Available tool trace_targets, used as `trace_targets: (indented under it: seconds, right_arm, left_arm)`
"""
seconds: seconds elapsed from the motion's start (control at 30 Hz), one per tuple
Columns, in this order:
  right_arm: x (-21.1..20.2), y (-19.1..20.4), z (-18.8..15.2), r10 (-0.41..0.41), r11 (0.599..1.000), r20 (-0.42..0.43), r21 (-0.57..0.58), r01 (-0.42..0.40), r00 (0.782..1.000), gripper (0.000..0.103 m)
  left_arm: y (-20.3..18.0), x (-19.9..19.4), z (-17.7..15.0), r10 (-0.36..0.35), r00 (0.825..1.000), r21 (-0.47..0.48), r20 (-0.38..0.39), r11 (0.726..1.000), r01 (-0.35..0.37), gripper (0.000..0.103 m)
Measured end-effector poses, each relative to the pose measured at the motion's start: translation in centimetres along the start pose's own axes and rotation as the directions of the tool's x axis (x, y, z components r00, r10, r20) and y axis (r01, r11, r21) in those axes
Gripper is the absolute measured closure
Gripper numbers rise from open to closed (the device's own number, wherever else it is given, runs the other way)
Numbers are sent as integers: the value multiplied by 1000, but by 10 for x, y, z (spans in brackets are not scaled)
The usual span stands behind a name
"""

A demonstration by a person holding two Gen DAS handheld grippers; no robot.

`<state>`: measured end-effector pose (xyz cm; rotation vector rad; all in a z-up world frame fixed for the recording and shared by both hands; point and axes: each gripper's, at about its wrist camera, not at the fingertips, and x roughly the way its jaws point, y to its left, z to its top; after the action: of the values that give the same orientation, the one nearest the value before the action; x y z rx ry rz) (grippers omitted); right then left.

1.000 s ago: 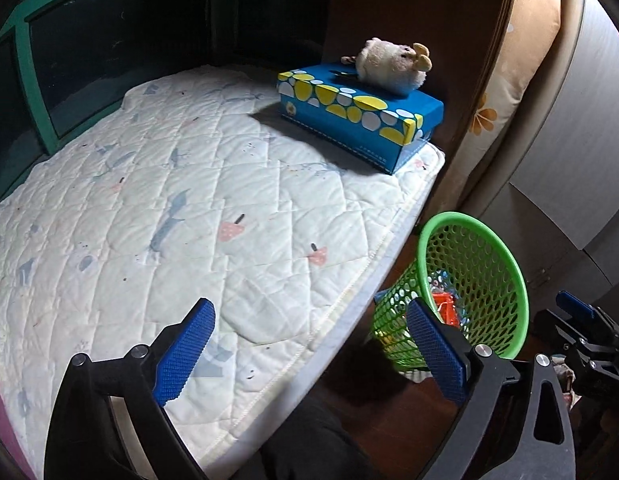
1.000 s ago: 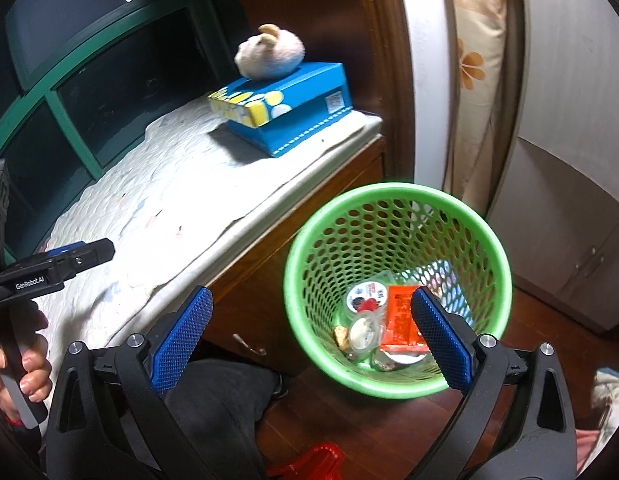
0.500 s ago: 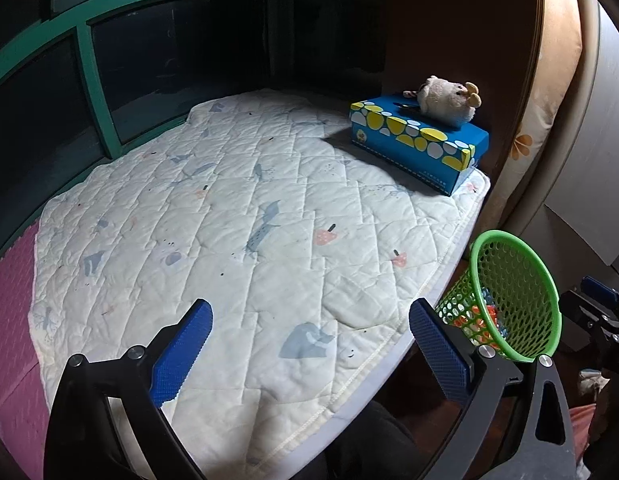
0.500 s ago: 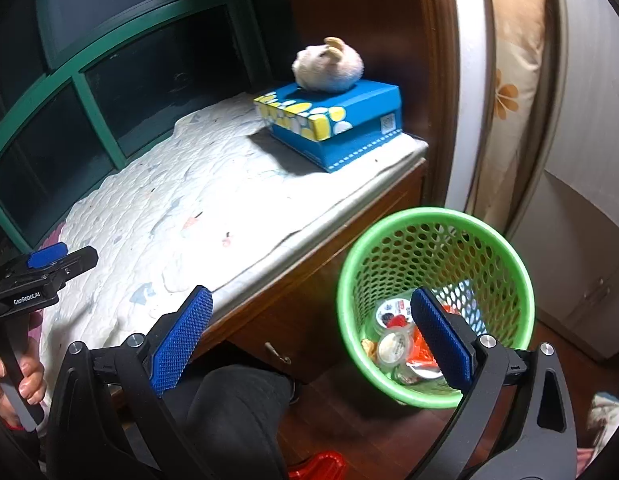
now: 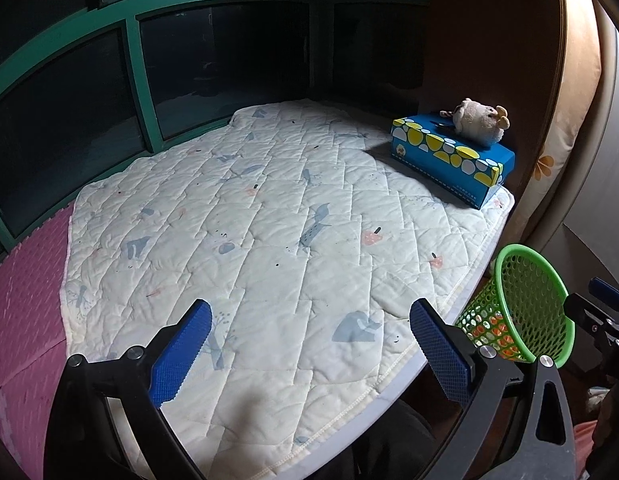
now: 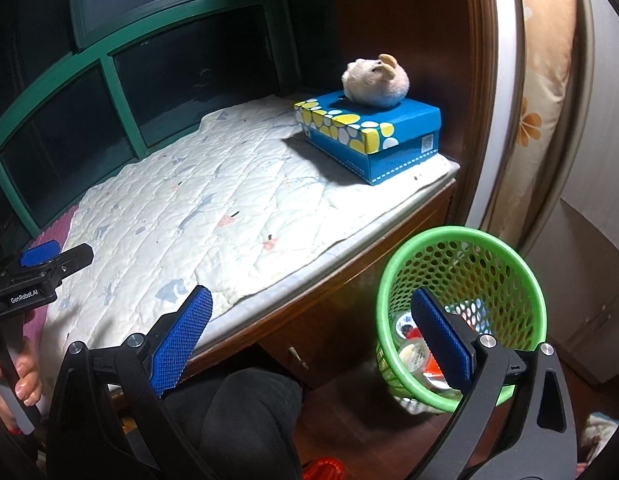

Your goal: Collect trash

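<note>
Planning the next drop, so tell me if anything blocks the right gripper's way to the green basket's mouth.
Nothing visible does. The right gripper is open and empty, hanging just above and beside the green basket, whose open mouth faces up with trash at the bottom. The quilted bench lies off to the side, not between them.

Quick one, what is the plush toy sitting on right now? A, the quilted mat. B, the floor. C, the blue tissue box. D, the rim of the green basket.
C: the plush toy rests on top of the blue tissue box, which stands on the quilted mat, apart from the green basket.
</note>
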<state>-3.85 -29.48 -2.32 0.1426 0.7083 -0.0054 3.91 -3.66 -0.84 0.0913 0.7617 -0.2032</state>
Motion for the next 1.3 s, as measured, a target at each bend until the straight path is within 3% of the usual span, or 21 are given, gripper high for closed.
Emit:
trace_targets:
  seconds: [0.5,0.83,1.3]
  right_arm:
    - [-4,18,2,37,999,16,-27,-36,999,4]
    - [-9,29,-2,-4,997,35,-78,6,999,4]
    - [-13,26,-2,7,999,44,-47,-5,999,4]
  left_arm:
    - [17,-11,-8,40,999,-38,21,999,-39,7]
    - [19,-15,-10,47,998,-46,31,998,-45,7]
    - [15,-18,-10,50,998,-40,43,998,-49,7]
